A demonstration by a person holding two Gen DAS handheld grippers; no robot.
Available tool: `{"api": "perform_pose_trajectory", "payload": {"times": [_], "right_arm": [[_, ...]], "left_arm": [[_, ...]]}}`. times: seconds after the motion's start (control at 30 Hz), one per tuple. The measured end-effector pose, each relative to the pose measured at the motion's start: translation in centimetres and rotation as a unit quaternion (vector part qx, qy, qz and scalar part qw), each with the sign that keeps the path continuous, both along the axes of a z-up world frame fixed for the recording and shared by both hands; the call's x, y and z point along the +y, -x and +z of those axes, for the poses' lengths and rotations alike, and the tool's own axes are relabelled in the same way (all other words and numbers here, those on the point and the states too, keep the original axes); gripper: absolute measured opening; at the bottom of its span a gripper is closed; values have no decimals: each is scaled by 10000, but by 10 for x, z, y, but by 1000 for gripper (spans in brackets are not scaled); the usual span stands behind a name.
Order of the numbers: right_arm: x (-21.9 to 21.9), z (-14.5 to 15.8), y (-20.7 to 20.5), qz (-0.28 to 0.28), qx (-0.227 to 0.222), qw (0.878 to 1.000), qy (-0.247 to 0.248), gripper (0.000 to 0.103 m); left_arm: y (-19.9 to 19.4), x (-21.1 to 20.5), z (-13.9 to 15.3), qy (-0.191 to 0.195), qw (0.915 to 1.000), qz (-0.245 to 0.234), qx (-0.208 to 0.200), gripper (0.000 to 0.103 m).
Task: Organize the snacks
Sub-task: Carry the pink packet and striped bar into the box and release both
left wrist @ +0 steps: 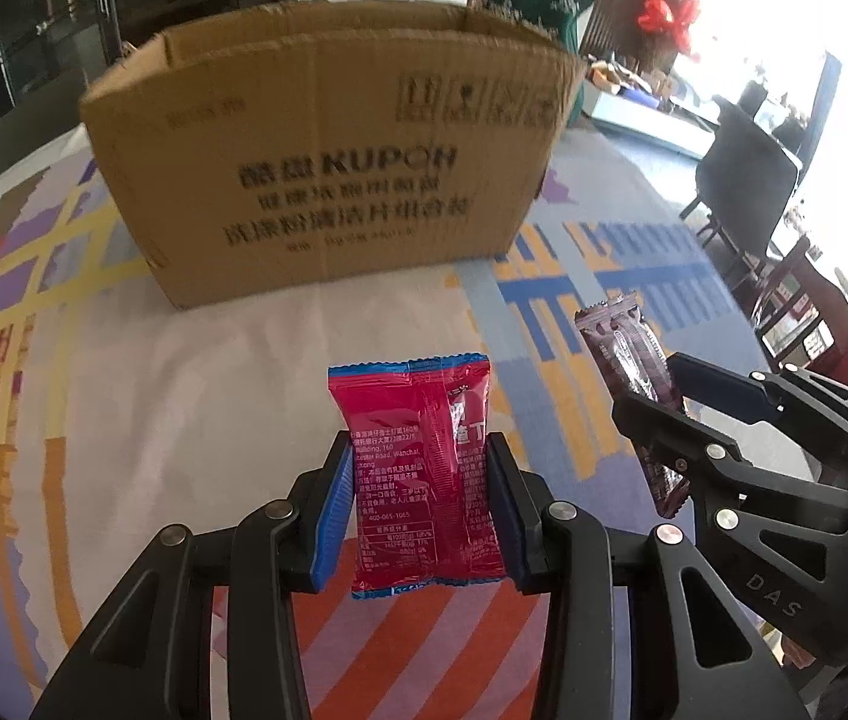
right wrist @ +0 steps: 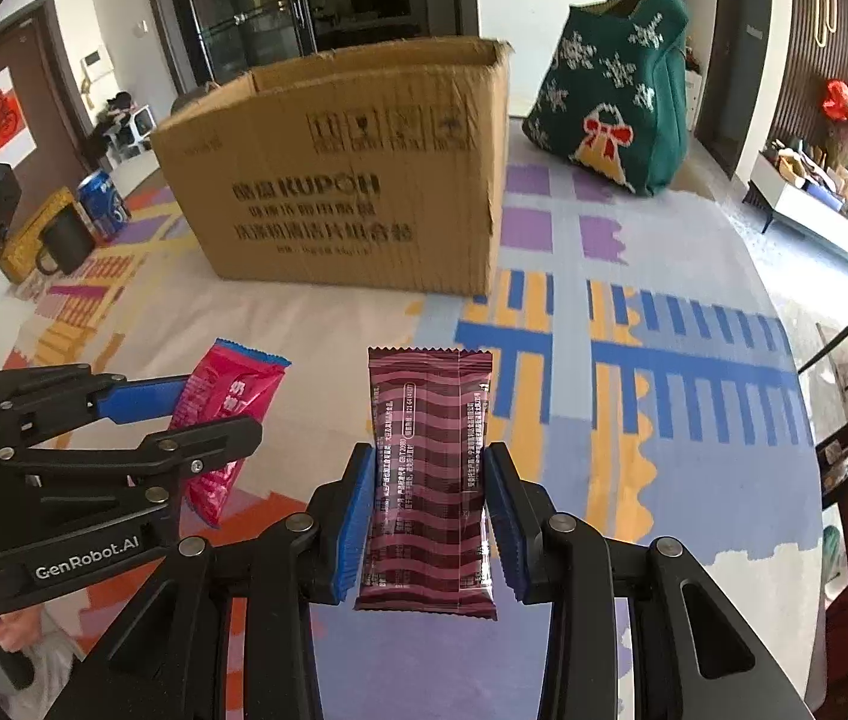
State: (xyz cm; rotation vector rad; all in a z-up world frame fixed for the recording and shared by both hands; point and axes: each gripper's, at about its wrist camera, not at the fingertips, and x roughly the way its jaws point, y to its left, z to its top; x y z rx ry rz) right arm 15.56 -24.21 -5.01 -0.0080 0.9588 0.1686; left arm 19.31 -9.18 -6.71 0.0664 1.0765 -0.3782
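Observation:
My left gripper (left wrist: 421, 450) is shut on a red snack packet with blue edges (left wrist: 424, 468), held upright above the table. The same packet (right wrist: 226, 414) shows at the left of the right wrist view, clamped in the left gripper (right wrist: 214, 402). My right gripper (right wrist: 429, 462) is shut on a maroon striped snack packet (right wrist: 427, 480), also upright; that packet (left wrist: 634, 372) and the right gripper (left wrist: 658, 378) appear at the right of the left wrist view. An open-topped cardboard box (left wrist: 334, 144) (right wrist: 352, 180) stands behind both packets, a short way farther along the table.
The table wears a patterned cloth (left wrist: 154, 390) (right wrist: 664, 360). A green knitted bag (right wrist: 616, 102) stands right of the box. A black mug (right wrist: 67, 240), a blue can (right wrist: 103, 204) and a yellow box (right wrist: 34, 234) sit left of it. Dark chairs (left wrist: 748, 180) line the table's right edge.

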Motion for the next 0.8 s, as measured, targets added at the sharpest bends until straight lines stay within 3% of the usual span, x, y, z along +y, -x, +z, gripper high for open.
{"api": "perform_pose_trajectory", "payload": {"times": [0.8], "right_arm": [[36, 72, -32, 275, -905, 9955, 84, 38]], "left_arm": [[-28, 40, 75, 256, 9937, 420, -1004, 41]]}}
